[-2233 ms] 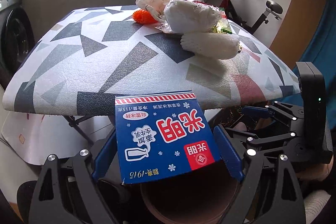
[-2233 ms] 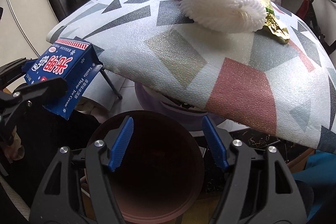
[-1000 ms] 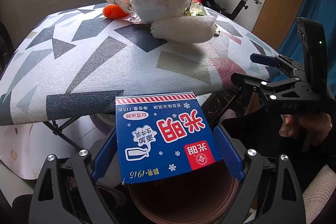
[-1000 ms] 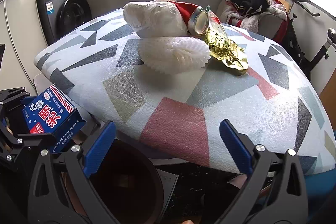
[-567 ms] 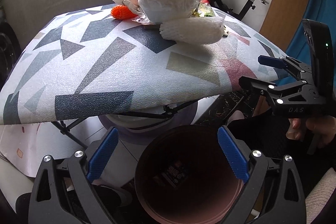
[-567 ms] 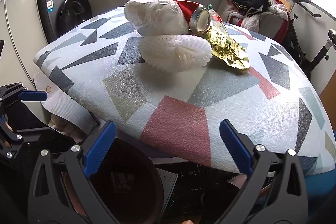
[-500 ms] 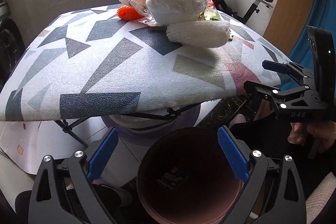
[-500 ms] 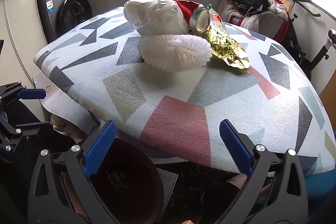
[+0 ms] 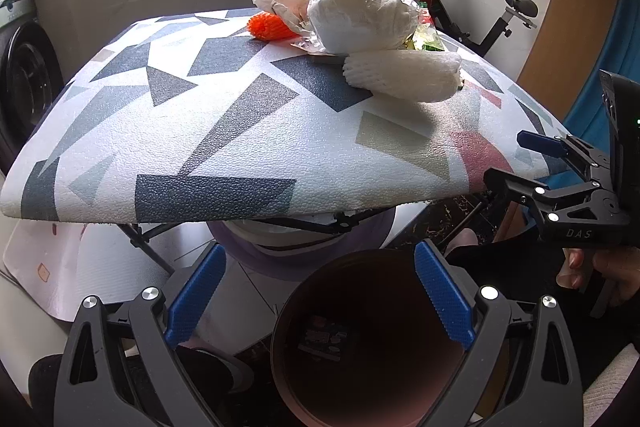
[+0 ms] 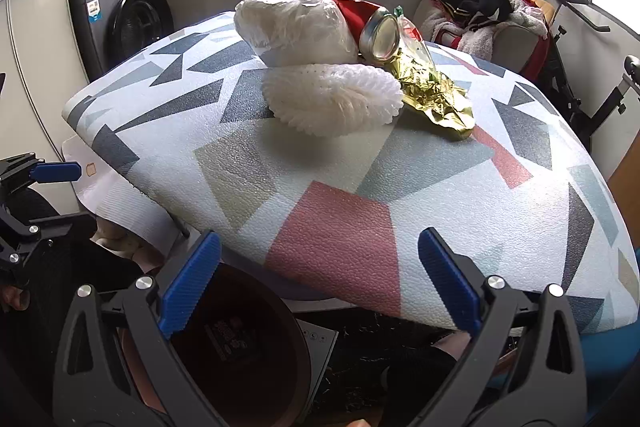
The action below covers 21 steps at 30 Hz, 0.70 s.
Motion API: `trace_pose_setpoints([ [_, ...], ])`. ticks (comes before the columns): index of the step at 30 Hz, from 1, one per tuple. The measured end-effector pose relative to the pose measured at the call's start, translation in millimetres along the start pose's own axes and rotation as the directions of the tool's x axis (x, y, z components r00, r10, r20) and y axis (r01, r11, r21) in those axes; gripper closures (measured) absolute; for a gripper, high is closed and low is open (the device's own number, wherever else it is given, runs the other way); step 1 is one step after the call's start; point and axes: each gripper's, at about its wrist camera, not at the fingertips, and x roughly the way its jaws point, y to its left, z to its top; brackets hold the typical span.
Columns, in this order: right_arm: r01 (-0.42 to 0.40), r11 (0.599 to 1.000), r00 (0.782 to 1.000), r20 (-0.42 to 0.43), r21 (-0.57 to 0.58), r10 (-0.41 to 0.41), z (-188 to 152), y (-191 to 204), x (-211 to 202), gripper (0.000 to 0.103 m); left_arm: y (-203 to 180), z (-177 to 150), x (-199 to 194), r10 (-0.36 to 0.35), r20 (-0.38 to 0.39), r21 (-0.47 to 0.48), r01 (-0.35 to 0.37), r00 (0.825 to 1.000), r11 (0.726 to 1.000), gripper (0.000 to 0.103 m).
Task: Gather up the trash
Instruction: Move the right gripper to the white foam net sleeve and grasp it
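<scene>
My left gripper (image 9: 320, 293) hangs open over the round brown bin (image 9: 372, 339), nothing between its blue pads. The blue ice-cream carton (image 9: 326, 333) lies on the bin's bottom. My right gripper (image 10: 320, 281) is open too, at the table's near edge beside the bin (image 10: 240, 347). On the patterned table (image 10: 332, 227) trash lies in a pile: a white foam net sleeve (image 10: 334, 99), a white plastic bag bundle (image 10: 292, 27), a can (image 10: 380, 37), a gold foil wrapper (image 10: 436, 95) and an orange foam net (image 9: 266, 27).
A washing machine (image 10: 120, 23) stands at the back left. Clothes (image 10: 480, 7) are heaped on a chair behind the table, next to an exercise bike (image 9: 516, 11). A purple-rimmed basin (image 9: 304, 247) sits under the table among its thin legs.
The blue carton left my left gripper's jaws and dropped into the bin. The left gripper tilted up a little. The right gripper has kept still over the last second.
</scene>
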Motion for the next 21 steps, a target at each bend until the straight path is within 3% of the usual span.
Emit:
trace_pose_setpoints([
  [11, -0.015, 1.000, 1.000, 0.004, 0.009, 0.015, 2, -5, -3, 0.006, 8, 6, -4, 0.116, 0.018, -0.025, -0.116, 0.993, 0.993, 0.006],
  [15, -0.112, 0.991, 0.992, 0.073, 0.075, 0.107, 10, -19, -10, 0.006, 15, 20, -9, 0.072, 0.040, -0.033, -0.071, 0.997, 0.997, 0.006],
  [21, -0.141, 0.975, 0.988, 0.083, 0.171, 0.129, 40, -45, 4, 0.006, 27, 54, -15, 0.050, 0.097, -0.041, -0.046, 0.994, 0.998, 0.006],
])
